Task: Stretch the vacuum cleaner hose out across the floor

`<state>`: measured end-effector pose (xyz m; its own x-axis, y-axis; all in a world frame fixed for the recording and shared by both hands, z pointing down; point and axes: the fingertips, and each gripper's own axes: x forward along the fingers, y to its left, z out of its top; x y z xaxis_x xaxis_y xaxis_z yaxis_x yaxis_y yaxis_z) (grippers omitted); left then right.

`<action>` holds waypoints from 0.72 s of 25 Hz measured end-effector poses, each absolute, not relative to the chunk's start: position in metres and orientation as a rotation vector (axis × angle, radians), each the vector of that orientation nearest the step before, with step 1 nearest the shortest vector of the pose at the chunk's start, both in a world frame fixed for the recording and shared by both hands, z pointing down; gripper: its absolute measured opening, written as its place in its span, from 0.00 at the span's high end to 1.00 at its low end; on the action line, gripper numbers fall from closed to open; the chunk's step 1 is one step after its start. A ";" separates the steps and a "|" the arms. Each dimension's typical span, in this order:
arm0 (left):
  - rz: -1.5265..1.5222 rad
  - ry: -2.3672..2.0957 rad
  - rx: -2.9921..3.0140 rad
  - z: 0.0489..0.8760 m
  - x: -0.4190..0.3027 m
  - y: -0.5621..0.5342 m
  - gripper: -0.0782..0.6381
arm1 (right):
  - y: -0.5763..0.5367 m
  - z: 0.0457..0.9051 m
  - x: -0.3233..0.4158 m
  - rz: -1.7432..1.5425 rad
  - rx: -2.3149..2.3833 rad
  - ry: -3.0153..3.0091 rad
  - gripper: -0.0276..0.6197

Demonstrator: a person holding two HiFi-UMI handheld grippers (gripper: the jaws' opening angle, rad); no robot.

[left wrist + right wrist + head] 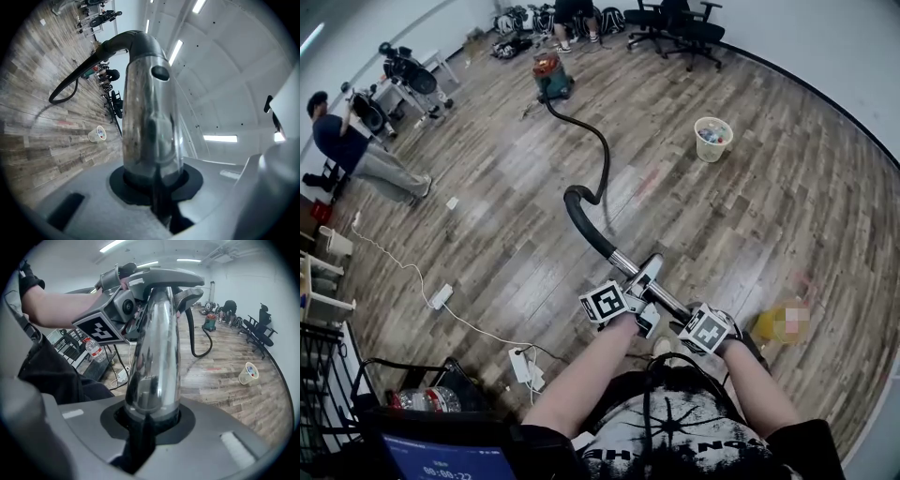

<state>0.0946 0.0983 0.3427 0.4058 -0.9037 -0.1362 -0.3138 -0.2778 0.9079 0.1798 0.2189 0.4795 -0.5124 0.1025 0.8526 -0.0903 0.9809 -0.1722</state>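
A black vacuum hose (598, 159) snakes over the wooden floor from the red and teal vacuum cleaner (551, 75) at the far end to a chrome wand tube (649, 281) held in front of me. My left gripper (630, 302) is shut on the chrome tube (151, 126) where it joins the hose. My right gripper (692, 324) is shut on the same tube (154, 366) lower down, just behind the left one. The hose (75, 84) forms a loop on the floor midway.
A small bin (712, 139) with rubbish stands right of the hose. White cables and a power strip (441, 296) lie at the left. A person (356, 150) stands at far left; office chairs (680, 28) at the back. A yellow object (766, 324) lies by my right.
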 end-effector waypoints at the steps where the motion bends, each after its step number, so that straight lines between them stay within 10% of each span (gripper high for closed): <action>1: -0.860 -1.050 1.799 0.345 0.095 0.101 0.81 | 0.223 0.482 0.180 0.242 -0.006 -2.093 0.84; 18: -0.859 -0.966 1.824 0.348 0.130 0.222 0.81 | 0.344 0.480 0.210 0.236 0.080 -2.074 0.84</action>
<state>0.1300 0.2220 0.3484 0.4595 -0.8723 -0.1672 -0.2676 -0.3155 0.9104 0.2100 0.3442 0.4799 -0.4930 0.0414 0.8690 -0.1549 0.9787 -0.1345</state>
